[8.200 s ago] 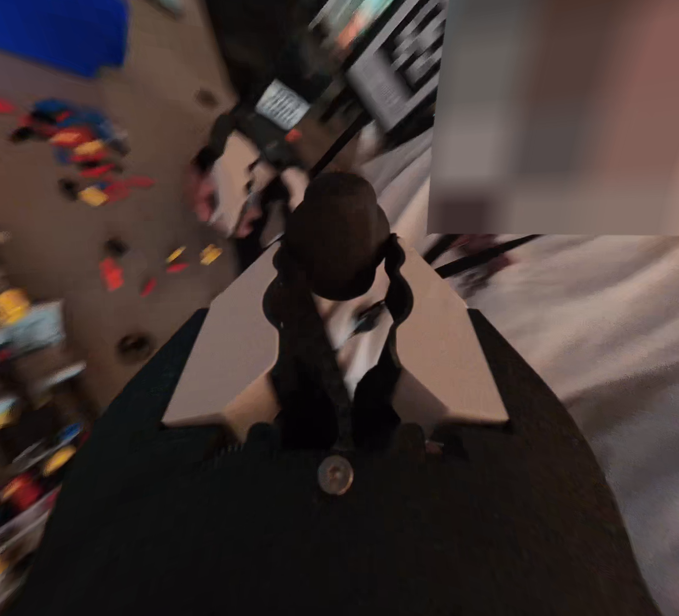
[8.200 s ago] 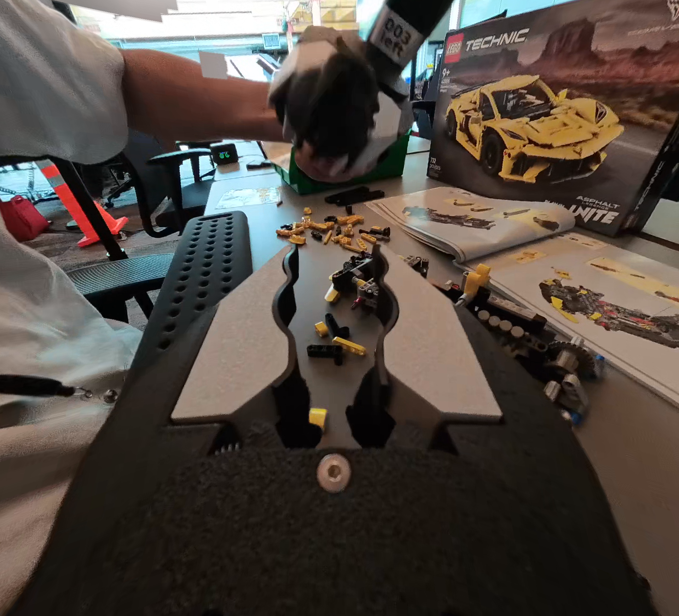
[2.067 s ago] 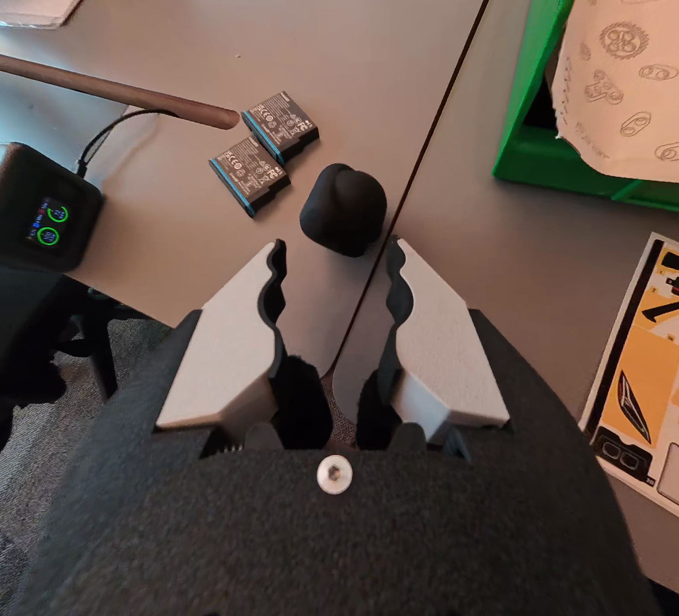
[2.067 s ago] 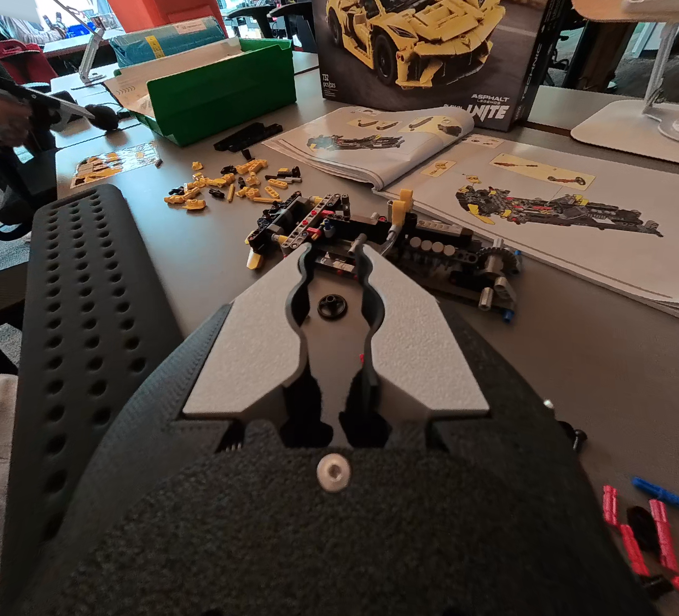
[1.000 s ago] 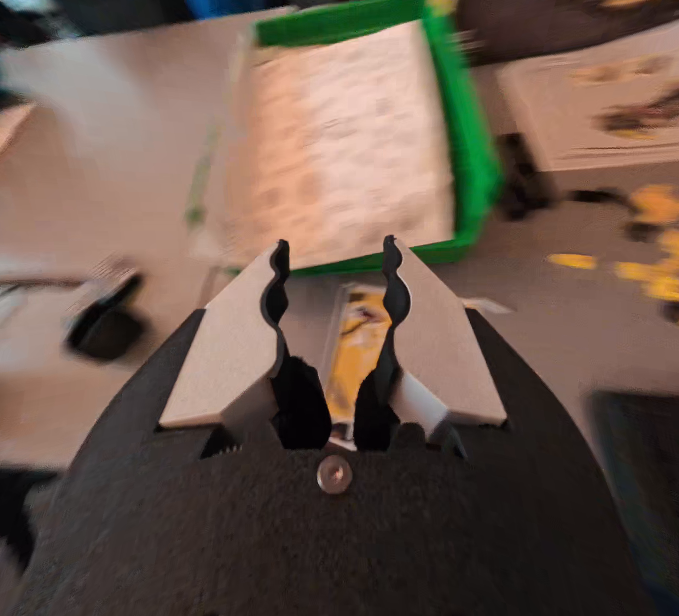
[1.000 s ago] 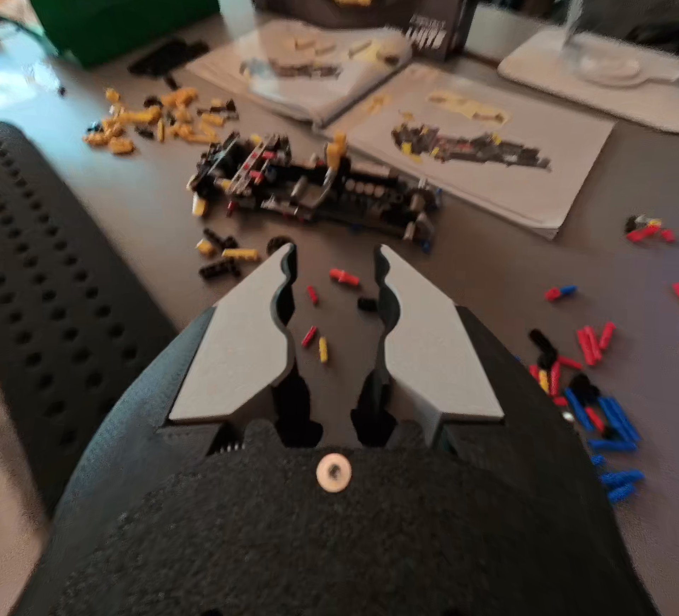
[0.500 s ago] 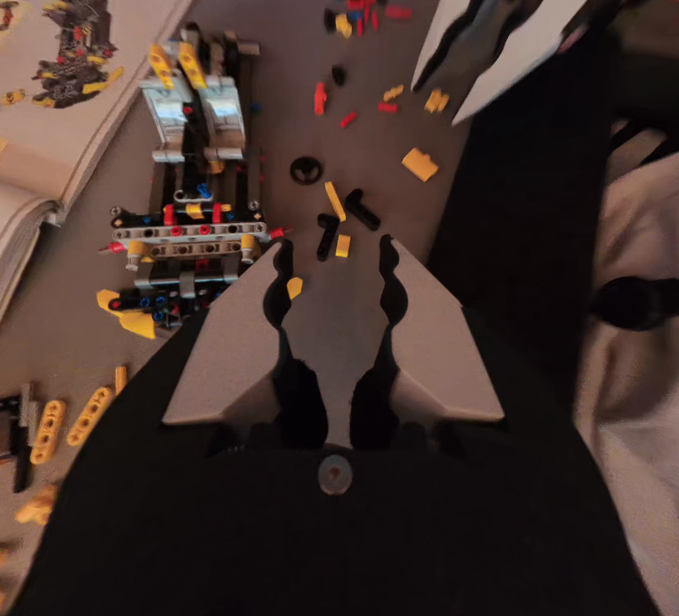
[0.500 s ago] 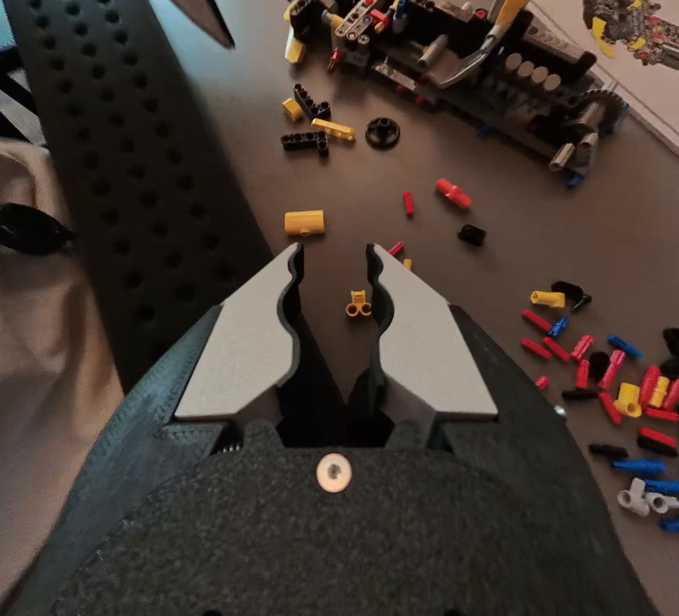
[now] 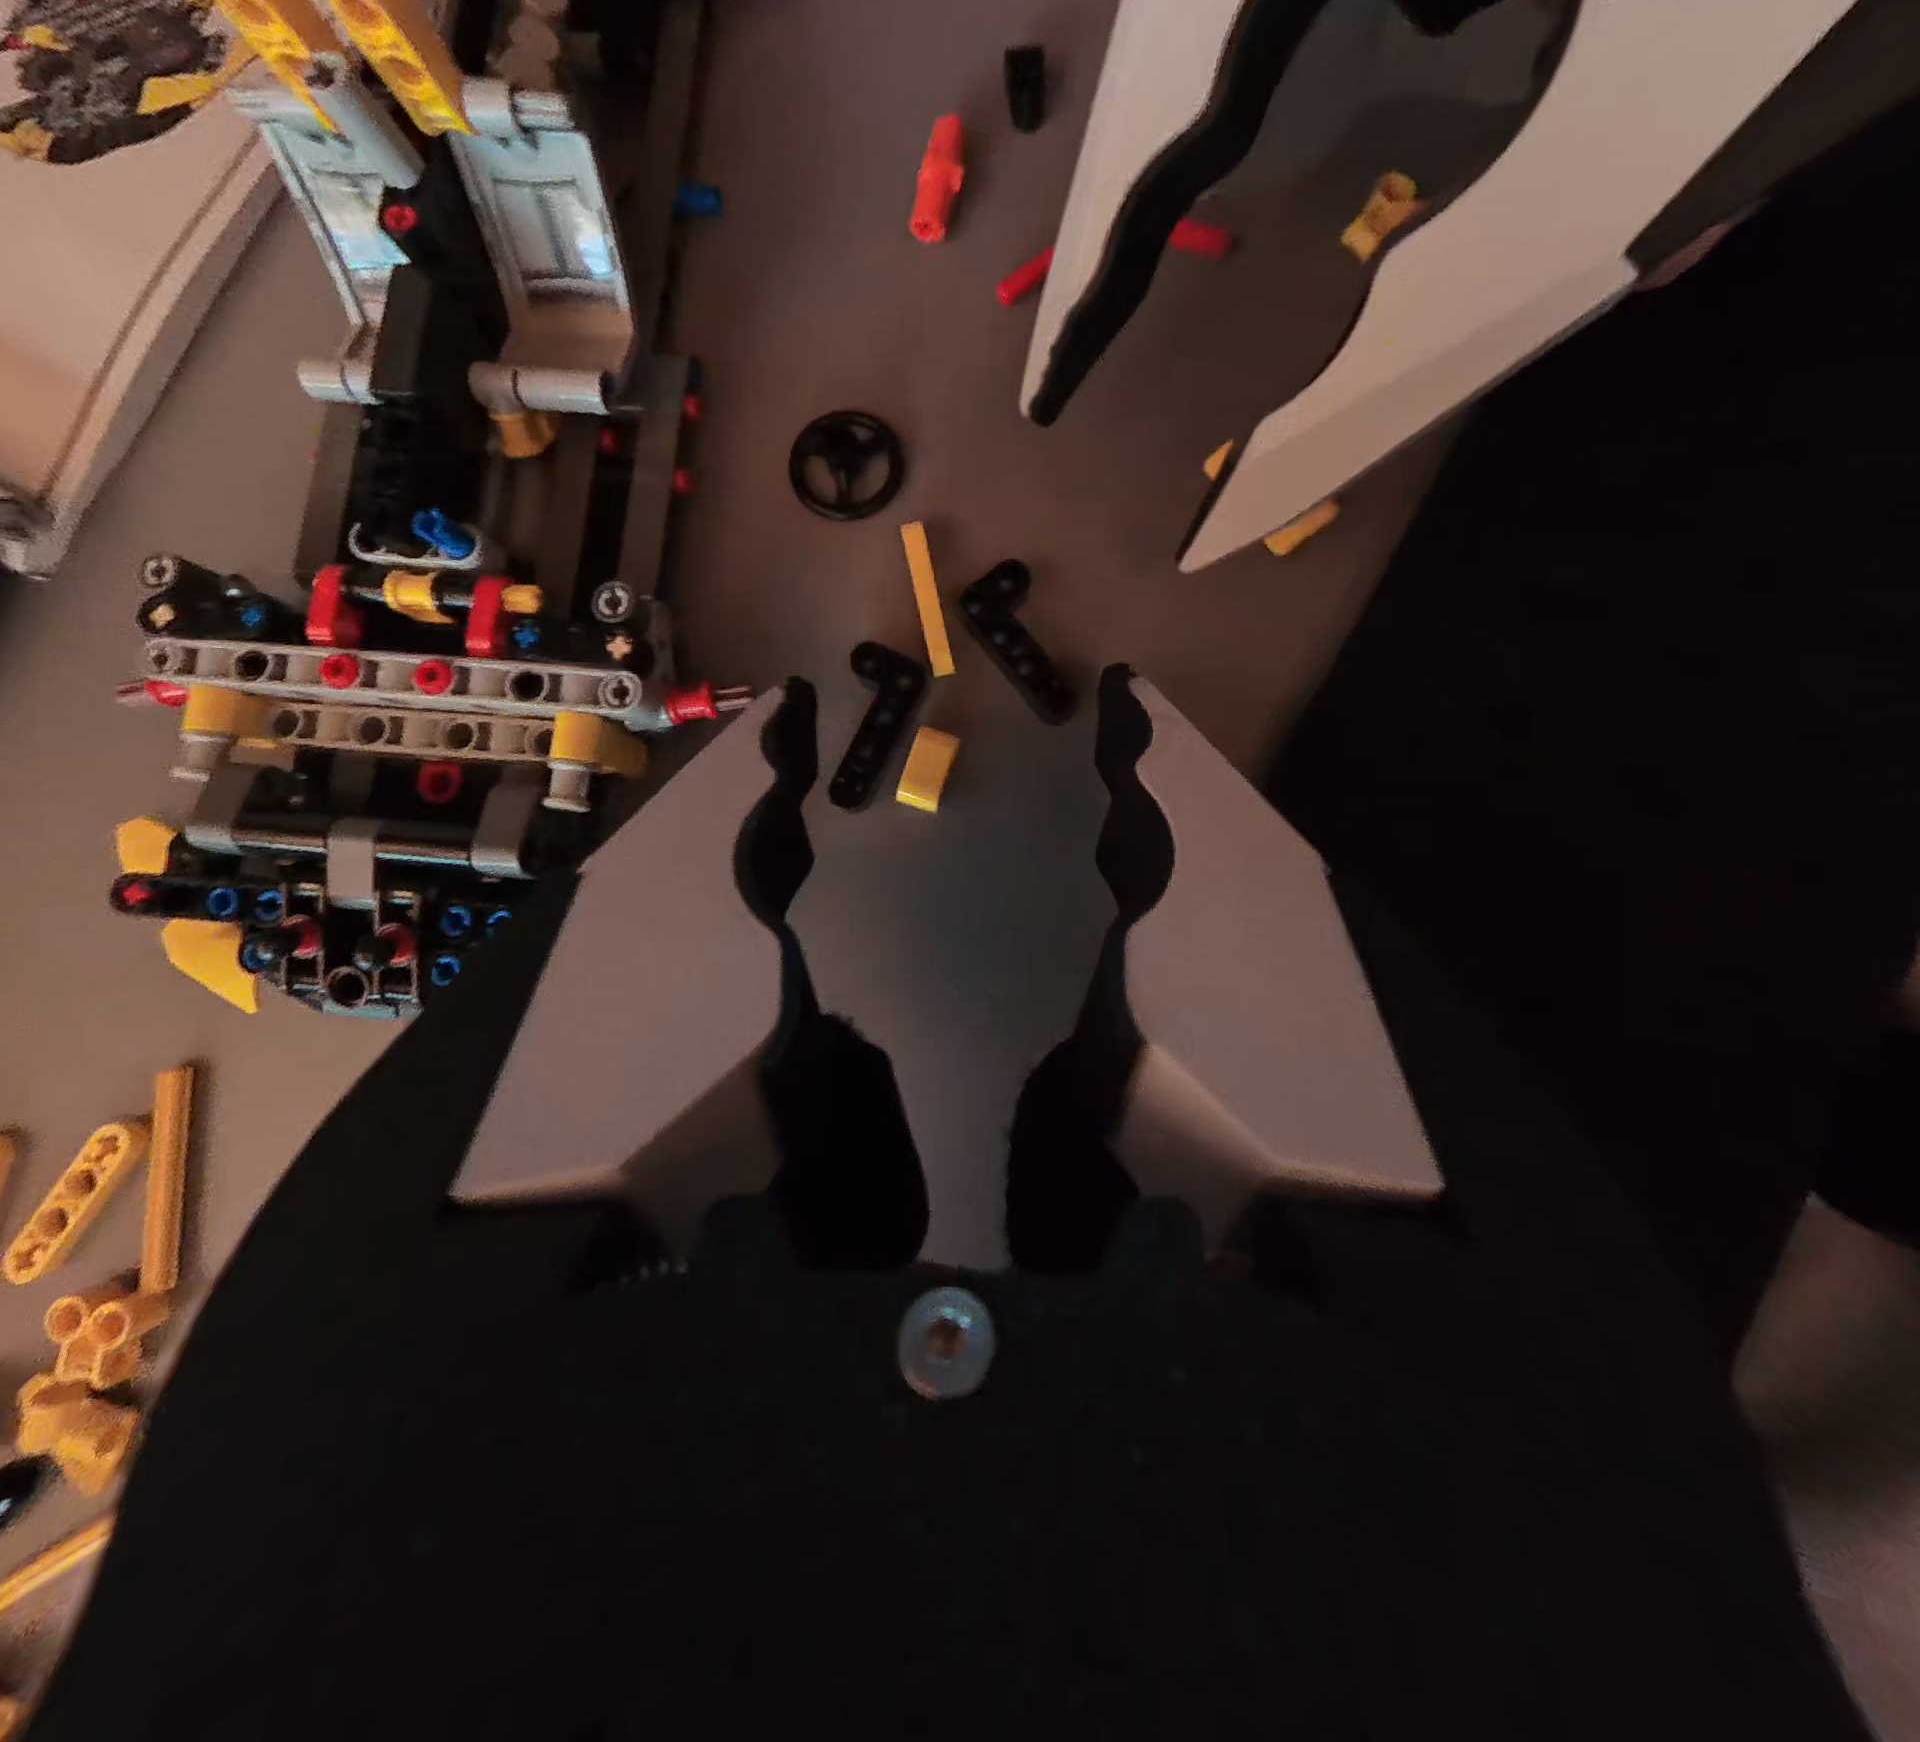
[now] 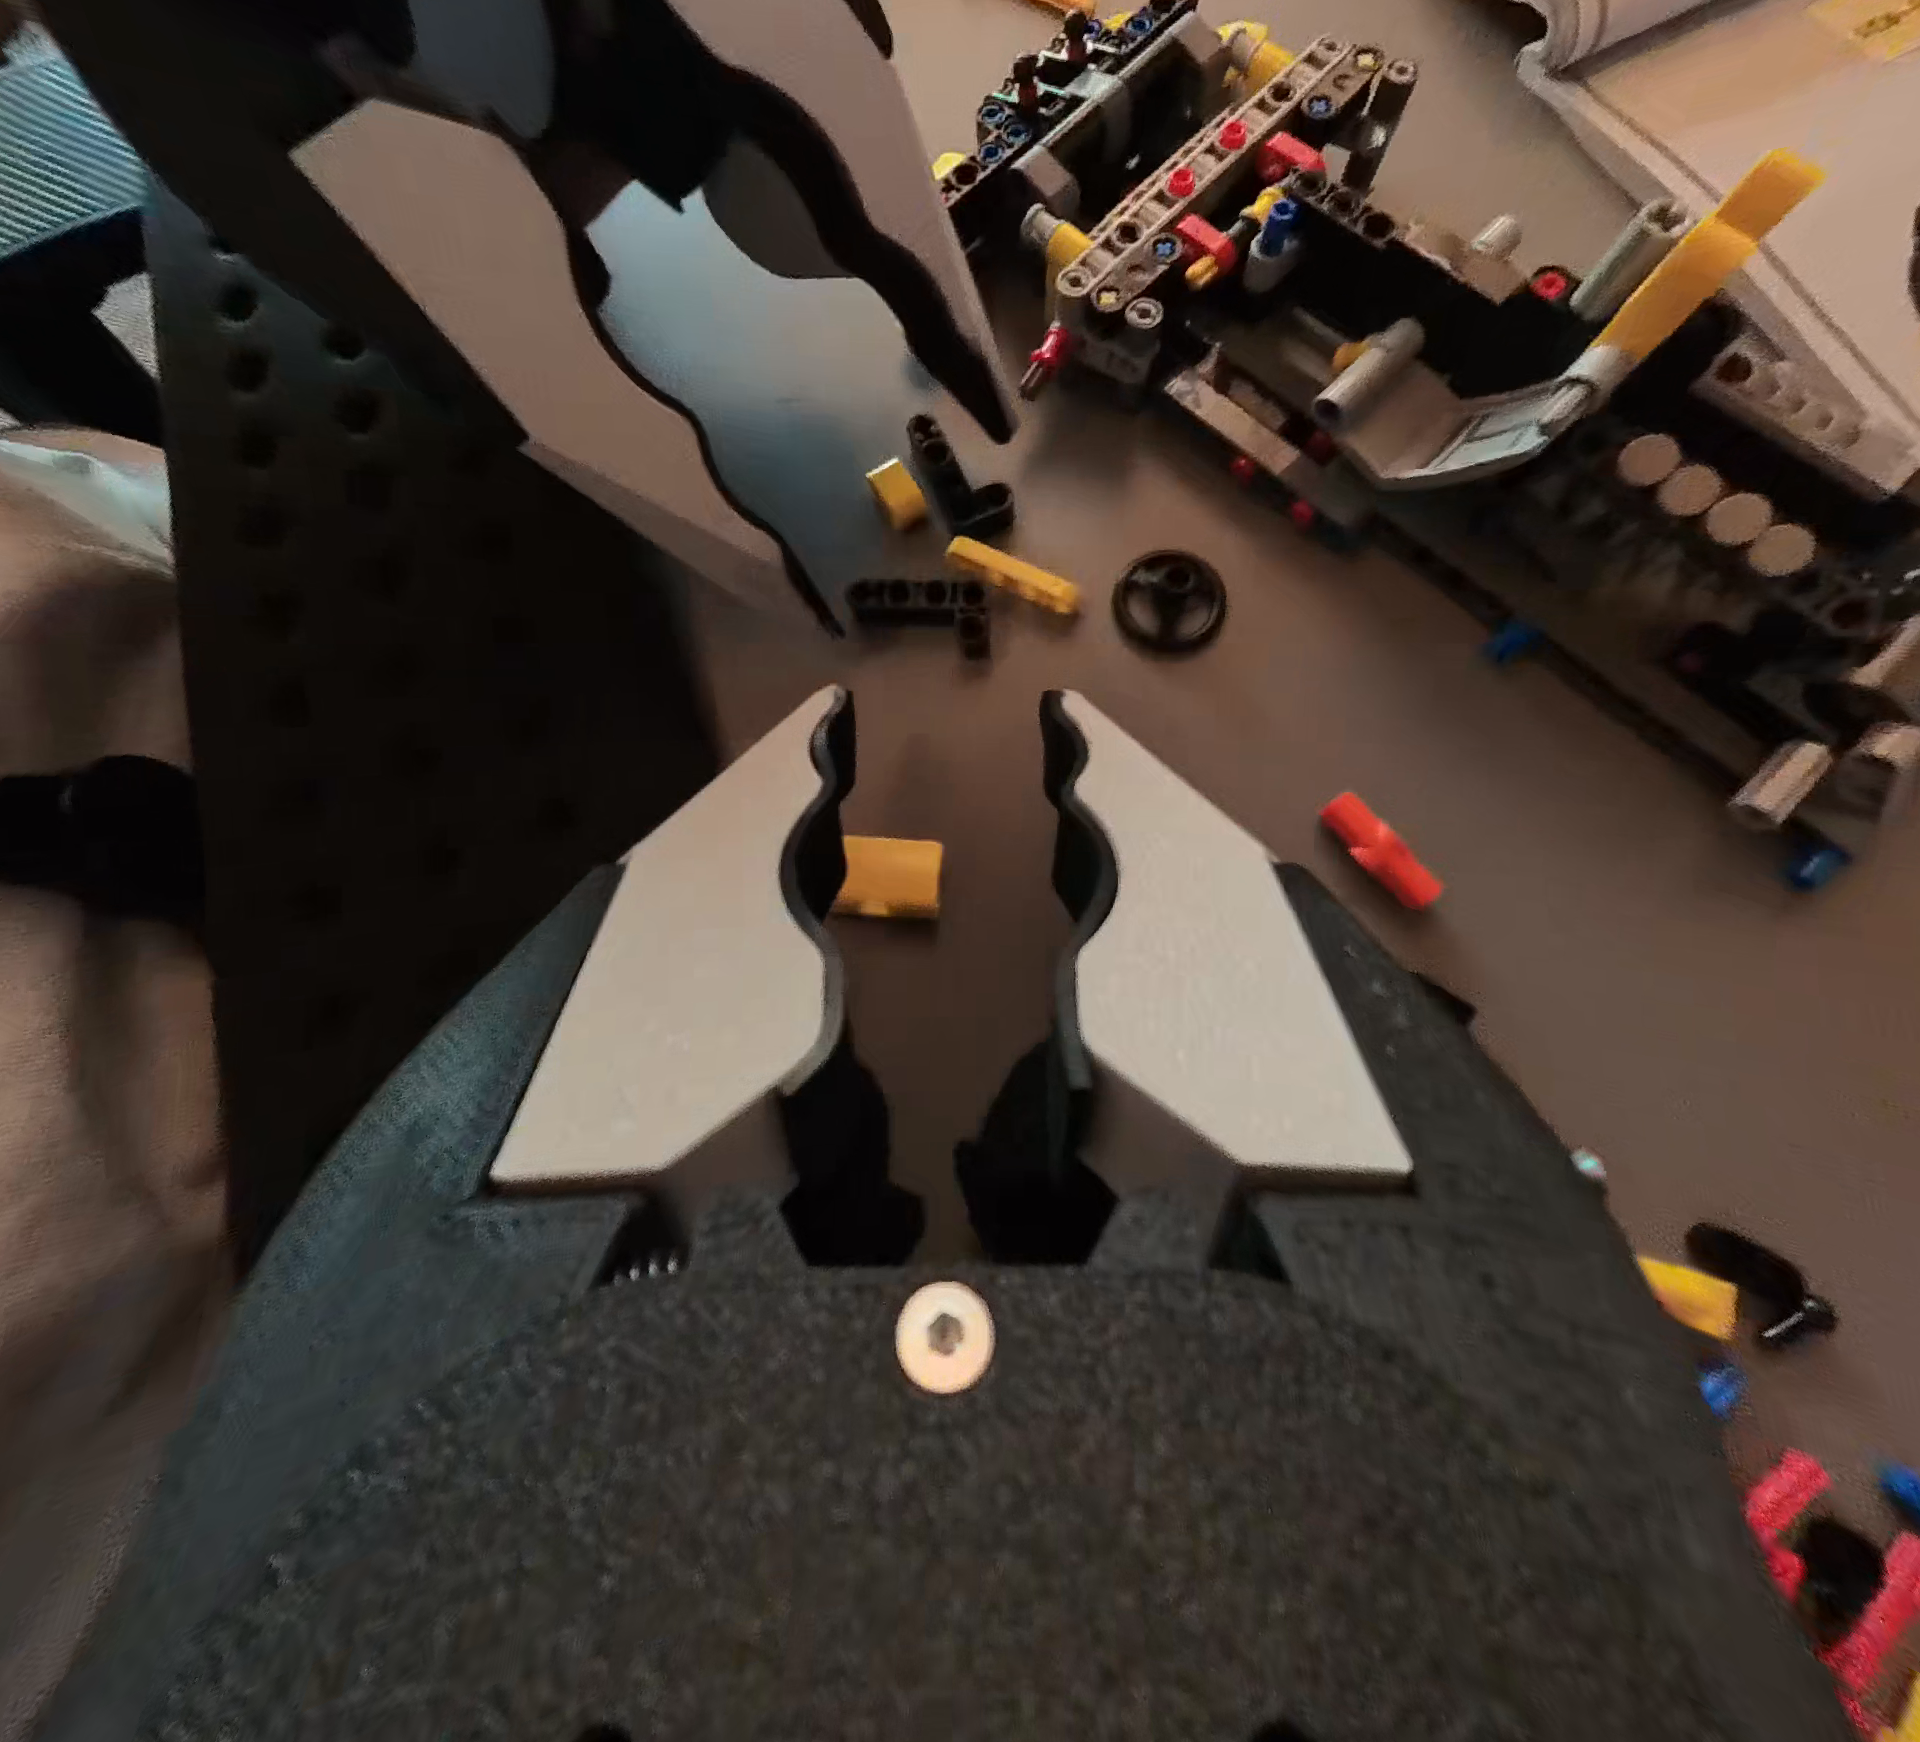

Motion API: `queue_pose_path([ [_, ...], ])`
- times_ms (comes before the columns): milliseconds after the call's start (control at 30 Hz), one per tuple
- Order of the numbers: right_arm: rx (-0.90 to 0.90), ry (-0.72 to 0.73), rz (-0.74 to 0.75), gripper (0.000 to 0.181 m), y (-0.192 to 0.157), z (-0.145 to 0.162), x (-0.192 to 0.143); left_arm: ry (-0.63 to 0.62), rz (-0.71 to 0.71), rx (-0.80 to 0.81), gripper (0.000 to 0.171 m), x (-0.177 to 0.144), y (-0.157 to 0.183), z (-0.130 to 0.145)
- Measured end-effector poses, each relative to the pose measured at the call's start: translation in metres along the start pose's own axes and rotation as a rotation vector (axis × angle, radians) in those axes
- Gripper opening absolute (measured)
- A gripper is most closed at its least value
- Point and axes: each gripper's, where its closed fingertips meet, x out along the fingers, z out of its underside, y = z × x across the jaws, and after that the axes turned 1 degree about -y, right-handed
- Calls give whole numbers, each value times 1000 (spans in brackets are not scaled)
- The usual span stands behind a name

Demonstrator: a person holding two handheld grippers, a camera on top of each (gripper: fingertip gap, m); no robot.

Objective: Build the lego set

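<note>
Left wrist view: left claw (image 9: 951,695) stands wide apart and empty at frame centre, over a small cluster of loose parts on the grey surface (image 9: 935,944), namely two black L-shaped beams (image 9: 878,726), a thin yellow bar (image 9: 927,596) and a small yellow block (image 9: 927,765). A black steering wheel piece (image 9: 845,463) lies just above them. The partly built chassis (image 9: 395,549) sits at the left of frame, apart from the cluster. The right claw (image 9: 1117,487) enters from the upper right, parted and carrying nothing. Right wrist view: right claw (image 10: 945,705) is moderately spread with a yellow connector (image 10: 888,877) lying on the surface between its fingers (image 10: 707,965), not gripped; a red pin (image 10: 1380,849) lies to the right. Change noted: half a second earlier both claws were higher and farther from these parts; a second earlier the left one faced a green bin elsewhere. Both have since descended and converged on the loose pieces. Assessment: the build is mid-way, the chassis incomplete, and this appears to be part selection, with no grasp yet made.
</note>
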Motion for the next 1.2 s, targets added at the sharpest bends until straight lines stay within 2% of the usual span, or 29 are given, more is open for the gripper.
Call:
queue_pose_path([
  [100, 3, 28, 12, 34, 7, -1, -3, -39, -20, -12, 40, 4, 1, 5],
  [233, 11, 71, 41, 32, 8, -2, -11, -41, -44, 18, 13, 5, 2, 3],
  [467, 17, 193, 126, 24, 15, -13, -25, -3, -40, 95, 12, 3, 5, -4],
  [633, 75, 312, 140, 24, 24, -22, -39, 112, -104, 72, 11, -37, -19, -10],
  [733, 90, 366, 137, 24, 28, -26, -45, 96, -242, -21, 12, -77, -69, 21],
  [833, 103, 376, 124, 25, 31, -25, -44, 2, -455, -119, 10, -125, -139, 79],
  [900, 111, 372, 120, 25, 33, -24, -43, -67, -513, -185, 11, -147, -172, 117],
  [967, 107, 367, 125, 25, 33, -23, -42, -134, -540, -245, 11, -158, -197, 148],
  [1033, 102, 357, 130, 25, 34, -22, -40, -168, -550, -281, 11, -161, -215, 169],
  [1200, 101, 339, 145, 25, 35, -19, -37, -236, -539, -327, 11, -152, -241, 196],
])
